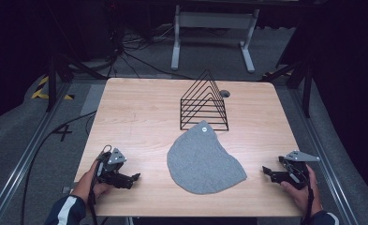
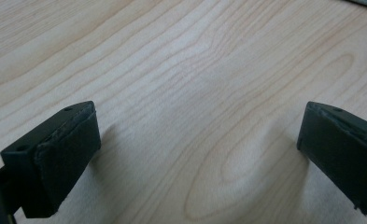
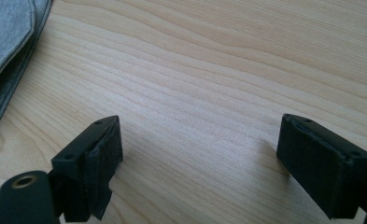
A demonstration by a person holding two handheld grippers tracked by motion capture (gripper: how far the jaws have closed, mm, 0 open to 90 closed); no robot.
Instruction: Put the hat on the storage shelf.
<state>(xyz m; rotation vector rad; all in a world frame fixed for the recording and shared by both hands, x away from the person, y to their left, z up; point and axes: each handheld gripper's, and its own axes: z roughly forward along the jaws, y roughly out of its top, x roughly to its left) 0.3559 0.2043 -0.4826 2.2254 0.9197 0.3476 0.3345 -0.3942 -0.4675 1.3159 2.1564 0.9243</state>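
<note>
A grey cloth piece (image 1: 202, 159) with a small white tag lies flat in the middle of the wooden table (image 1: 139, 117); its edge also appears in the right gripper view as grey cloth (image 3: 8, 42) at the upper left. Behind it stands a black wire rack (image 1: 204, 103) shaped like a triangle. My left gripper (image 1: 135, 178) rests near the front left edge, pointing right toward the cloth, jaws wide open over bare wood (image 2: 200, 135). At the front right, my right gripper (image 1: 265, 170) points left toward the cloth, open with nothing between its fingers (image 3: 97, 154).
A small round grey cable port (image 1: 224, 93) is set in the table behind the rack. A white desk frame (image 1: 214, 28) and cables lie on the floor beyond. Metal rails (image 1: 27, 154) run along both sides of the table.
</note>
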